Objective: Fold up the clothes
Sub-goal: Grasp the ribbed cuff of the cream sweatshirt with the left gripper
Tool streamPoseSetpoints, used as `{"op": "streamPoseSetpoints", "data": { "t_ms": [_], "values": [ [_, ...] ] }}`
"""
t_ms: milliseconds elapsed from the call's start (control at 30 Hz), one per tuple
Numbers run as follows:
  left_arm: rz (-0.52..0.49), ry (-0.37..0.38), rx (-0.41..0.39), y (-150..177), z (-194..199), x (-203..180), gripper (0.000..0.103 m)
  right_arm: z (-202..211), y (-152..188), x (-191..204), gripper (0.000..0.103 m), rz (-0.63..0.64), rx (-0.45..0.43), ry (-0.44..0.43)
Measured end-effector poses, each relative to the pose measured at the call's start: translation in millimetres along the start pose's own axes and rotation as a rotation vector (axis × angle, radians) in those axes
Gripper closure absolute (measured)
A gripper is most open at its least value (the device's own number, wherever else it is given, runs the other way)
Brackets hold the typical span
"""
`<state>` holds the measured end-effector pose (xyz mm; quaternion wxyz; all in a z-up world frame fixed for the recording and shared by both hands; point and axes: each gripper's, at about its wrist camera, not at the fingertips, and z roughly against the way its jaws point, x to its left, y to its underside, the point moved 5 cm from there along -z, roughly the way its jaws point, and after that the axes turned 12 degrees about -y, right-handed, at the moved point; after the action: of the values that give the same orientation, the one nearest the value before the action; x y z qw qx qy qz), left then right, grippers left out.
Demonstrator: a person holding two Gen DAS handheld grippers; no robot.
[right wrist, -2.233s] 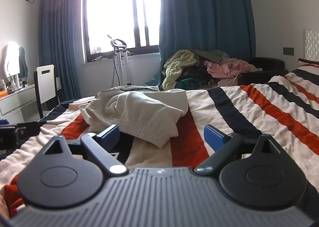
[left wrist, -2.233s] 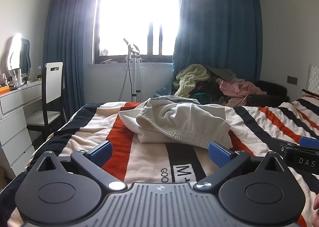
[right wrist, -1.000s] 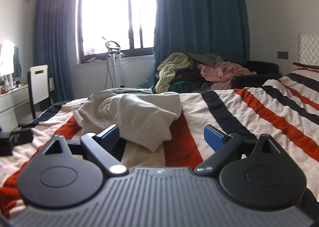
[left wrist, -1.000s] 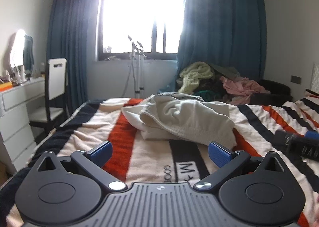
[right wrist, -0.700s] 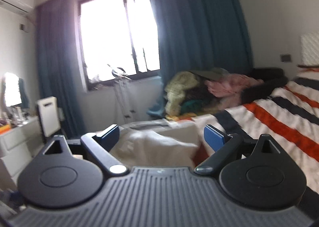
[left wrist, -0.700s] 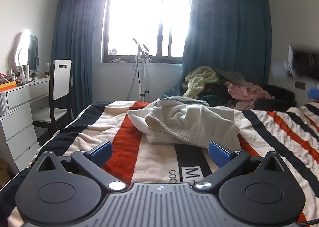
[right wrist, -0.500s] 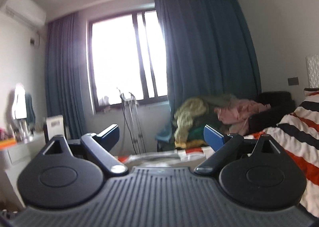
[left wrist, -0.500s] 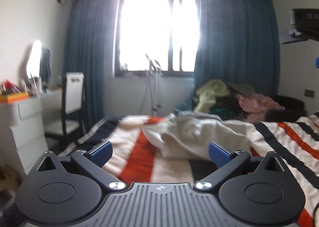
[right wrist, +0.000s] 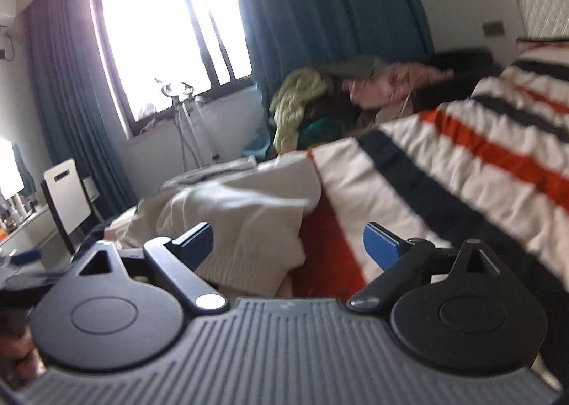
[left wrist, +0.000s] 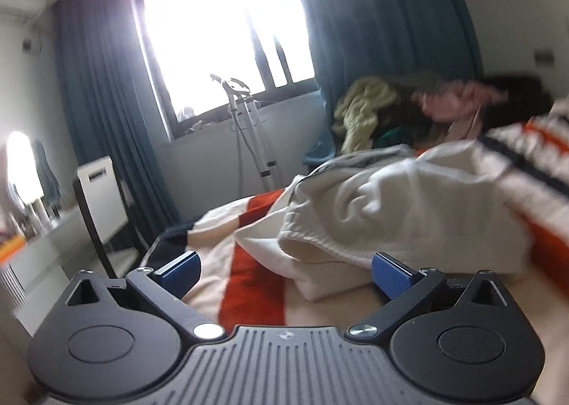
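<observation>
A crumpled cream garment (left wrist: 391,213) with a ribbed hem lies bunched on the striped bedspread (left wrist: 256,284). My left gripper (left wrist: 284,271) stands open just short of its near edge, the right blue pad close to the hem, nothing between the fingers. In the right wrist view the same cream garment (right wrist: 242,223) lies ahead and to the left on the bedspread (right wrist: 444,174). My right gripper (right wrist: 288,245) is open and empty, its left pad over the garment's near corner. Both views are tilted and blurred.
A heap of other clothes (left wrist: 370,110) sits on a dark seat beyond the bed by the blue curtain (left wrist: 373,31). A white chair (left wrist: 99,188) and a white dresser (left wrist: 32,255) stand at the left. A metal stand (left wrist: 245,127) is under the window.
Both grippers swung up, then came down tilted and closer to the cream garment. The garment itself lies as before, and both stay open.
</observation>
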<state>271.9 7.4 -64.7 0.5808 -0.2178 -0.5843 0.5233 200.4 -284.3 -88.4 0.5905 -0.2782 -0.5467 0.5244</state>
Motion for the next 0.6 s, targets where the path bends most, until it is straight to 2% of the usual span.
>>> {"op": "streamPoseSetpoints", "data": {
  "t_ms": [133, 233, 433, 467, 500, 533, 567, 600],
  "values": [
    [-0.150, -0.106, -0.046, 10.3, -67.7, -25.1, 0.000, -33.2, 22.4, 6.7, 0.010, 0.077, 0.057, 0.015],
    [-0.192, -0.117, -0.033, 22.7, -112.2, -30.5, 0.001, -51.7, 32.9, 1.5, 0.010, 0.078, 0.092, 0.014],
    [-0.146, -0.014, -0.118, 24.4, -160.3, -47.7, 0.011, -86.5, 53.4, -18.6, 0.010, 0.037, 0.128, 0.038],
    [-0.142, -0.001, -0.130, 23.6, -167.1, -52.6, 0.018, -91.5, 56.4, -23.1, 0.010, 0.017, 0.135, 0.042],
    [-0.123, 0.018, -0.143, 20.6, -171.2, -56.3, 0.036, -94.8, 58.0, -27.0, 0.010, -0.008, 0.134, 0.042],
    [-0.101, 0.038, -0.156, 16.9, -174.4, -59.6, 0.047, -97.5, 59.0, -30.1, 0.010, -0.027, 0.129, 0.040],
    [-0.058, 0.067, -0.144, 11.4, -176.6, -59.8, 0.075, -99.4, 59.9, -31.7, 0.010, -0.036, 0.124, 0.038],
    [-0.009, 0.098, -0.123, 5.2, -178.3, -59.1, 0.088, -100.6, 60.6, -31.7, 0.010, -0.035, 0.117, 0.036]
  ]
}}
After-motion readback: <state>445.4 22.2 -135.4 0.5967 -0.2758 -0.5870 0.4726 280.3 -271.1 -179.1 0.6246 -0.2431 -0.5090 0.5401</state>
